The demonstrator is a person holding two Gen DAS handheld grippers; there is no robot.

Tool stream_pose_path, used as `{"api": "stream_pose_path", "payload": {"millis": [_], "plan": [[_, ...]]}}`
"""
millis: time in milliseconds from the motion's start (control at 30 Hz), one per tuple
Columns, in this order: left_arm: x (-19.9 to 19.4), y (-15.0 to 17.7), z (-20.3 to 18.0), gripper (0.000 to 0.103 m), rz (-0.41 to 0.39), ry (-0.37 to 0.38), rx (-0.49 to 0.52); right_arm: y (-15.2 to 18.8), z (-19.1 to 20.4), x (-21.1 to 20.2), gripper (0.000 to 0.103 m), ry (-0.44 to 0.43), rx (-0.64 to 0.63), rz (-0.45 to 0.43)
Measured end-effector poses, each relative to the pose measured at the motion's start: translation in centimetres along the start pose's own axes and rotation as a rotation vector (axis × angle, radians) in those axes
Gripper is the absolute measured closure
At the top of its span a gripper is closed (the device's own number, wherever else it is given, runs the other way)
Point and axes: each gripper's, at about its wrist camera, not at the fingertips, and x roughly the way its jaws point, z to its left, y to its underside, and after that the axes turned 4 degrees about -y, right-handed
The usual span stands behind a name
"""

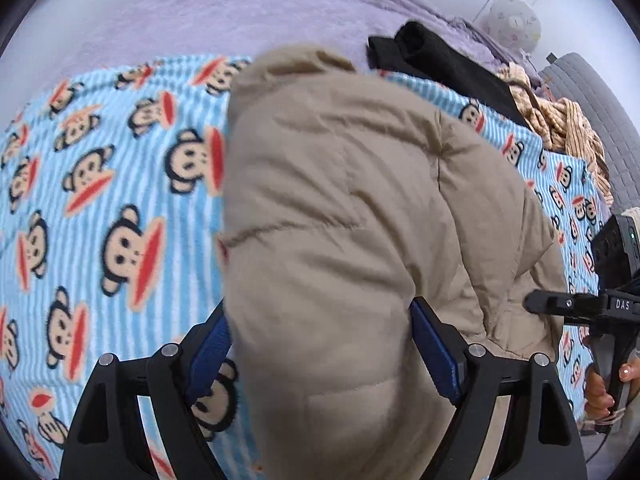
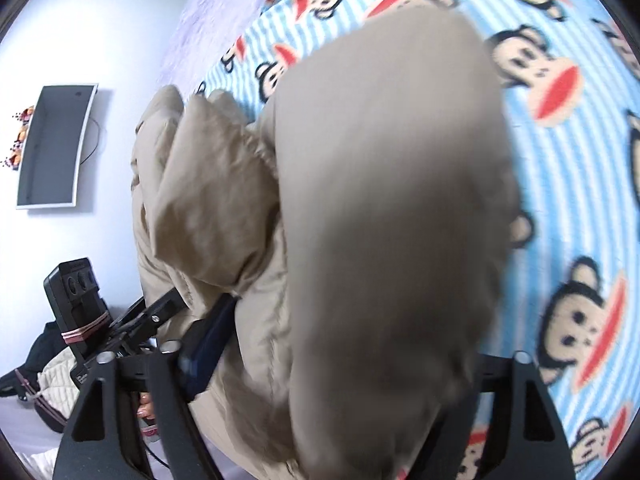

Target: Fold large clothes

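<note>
A beige puffer jacket (image 1: 352,208) lies on a blue striped monkey-print blanket (image 1: 100,184). My left gripper (image 1: 324,348) is shut on a thick fold of the jacket, with blue pads on both sides of the fabric. In the right wrist view the jacket (image 2: 380,208) fills the frame, bunched and blurred. My right gripper (image 2: 332,364) is shut on the jacket; only its left blue pad (image 2: 204,348) shows. The right gripper also shows at the right edge of the left wrist view (image 1: 584,308), and the left gripper shows at the lower left of the right wrist view (image 2: 160,312).
A lilac bedspread (image 1: 240,12) lies beyond the blanket. Black clothing (image 1: 440,56) and a tan striped garment (image 1: 568,128) lie at the far right. A grey couch (image 1: 600,100) stands past them. A wall screen (image 2: 56,144) and a quilted bag (image 2: 52,380) show at left.
</note>
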Motion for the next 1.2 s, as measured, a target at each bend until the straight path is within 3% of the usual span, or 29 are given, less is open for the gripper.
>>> {"api": "stream_pose_path", "payload": {"millis": [133,200,267,333,400,500,533,567,633,733,833,1000,1067,1100,1200], "plan": [[-2.9,-2.3,0.5,0.017,-0.118,-0.052,0.007,3.5,-1.1,-4.4,0.018,0.124,-0.015,-0.075],[-2.6,-4.1,0.8,0.017,-0.142,-0.087,0.02,4.6,-0.4,-6.4,0.018,0.176,-0.034,-0.123],[-1.6,-5.6,0.8,0.017,-0.158,-0.132,0.027,4.8,1.5,-7.6,0.018,0.175,-0.071,-0.169],[-0.1,-6.6,1.1,0.017,-0.139,-0.172,0.024,2.3,1.5,-9.4,0.021,0.134,-0.118,-0.195],[1.1,-7.1,1.4,0.017,-0.117,-0.162,0.009,-1.4,6.6,-7.3,0.03,0.099,-0.153,-0.201],[2.5,-7.1,0.8,0.017,-0.091,-0.163,0.009,-5.7,9.3,-2.8,0.033,0.101,-0.12,-0.201],[2.8,-7.1,0.2,0.017,-0.082,-0.157,0.014,-7.2,8.8,-1.4,0.054,0.099,-0.08,-0.193],[3.2,-7.0,-0.4,0.017,-0.068,-0.141,0.027,-7.7,8.9,-0.7,0.082,0.132,-0.05,-0.181],[3.9,-6.2,-2.7,0.017,-0.046,-0.114,0.08,-8.2,7.2,0.9,0.083,0.199,-0.017,-0.171],[5.2,-4.7,-6.8,0.017,-0.068,-0.161,0.213,-7.1,4.5,2.3,0.088,0.269,-0.02,-0.131],[5.8,-3.8,-8.7,0.015,-0.081,-0.196,0.253,-6.0,2.2,2.9,0.088,0.315,-0.023,-0.109],[4.1,-3.6,-7.6,0.015,-0.091,-0.209,0.232,-5.3,2.2,1.8,0.087,0.274,-0.002,-0.118],[3.0,-3.2,-7.0,0.014,-0.111,-0.21,0.212,-4.7,2.9,0.9,0.081,0.272,-0.021,-0.129],[2.5,-2.9,-6.7,0.009,-0.122,-0.208,0.201,-4.3,3.2,0.4,0.079,0.269,-0.028,-0.133],[1.0,-2.0,-6.0,0.0,-0.142,-0.206,0.167,-3.0,4.0,-1.0,0.053,0.272,-0.042,-0.14]]}}
